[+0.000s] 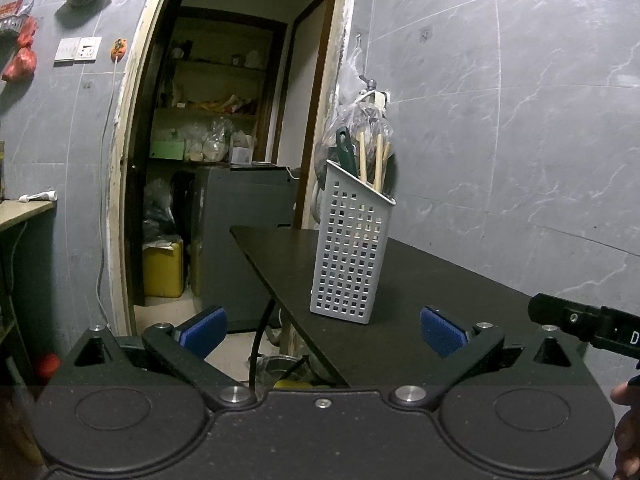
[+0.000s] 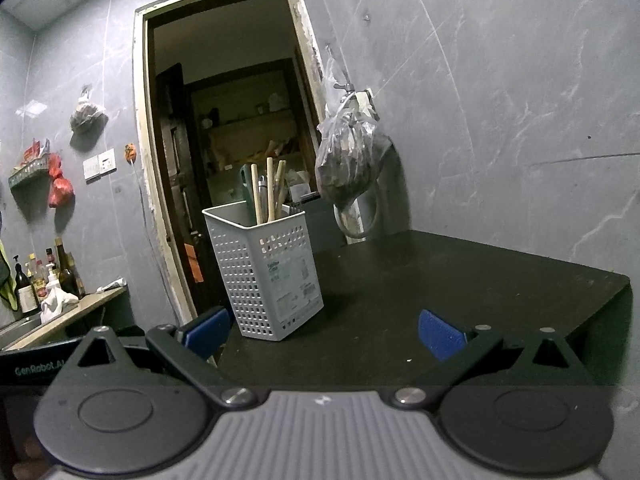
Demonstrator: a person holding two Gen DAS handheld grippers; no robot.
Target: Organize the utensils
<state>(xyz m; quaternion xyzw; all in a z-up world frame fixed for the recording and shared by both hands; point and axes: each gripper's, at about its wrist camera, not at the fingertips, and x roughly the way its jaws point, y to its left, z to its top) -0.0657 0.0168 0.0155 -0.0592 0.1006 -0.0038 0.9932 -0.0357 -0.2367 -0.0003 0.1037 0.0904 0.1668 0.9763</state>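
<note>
We note the black table (image 2: 460, 280) bare across most of its top, its corner and left edge dropping off just beside the grey perforated basket (image 2: 266, 276). The basket stands upright near that edge, wooden utensils (image 2: 272, 192) and a green handle (image 1: 345, 152) upright inside. A plastic bag (image 2: 348, 160) hangs on the wall behind. Left gripper (image 1: 323, 330) and right gripper (image 2: 324, 330) — both spread wide, empty, short of the basket.
</note>
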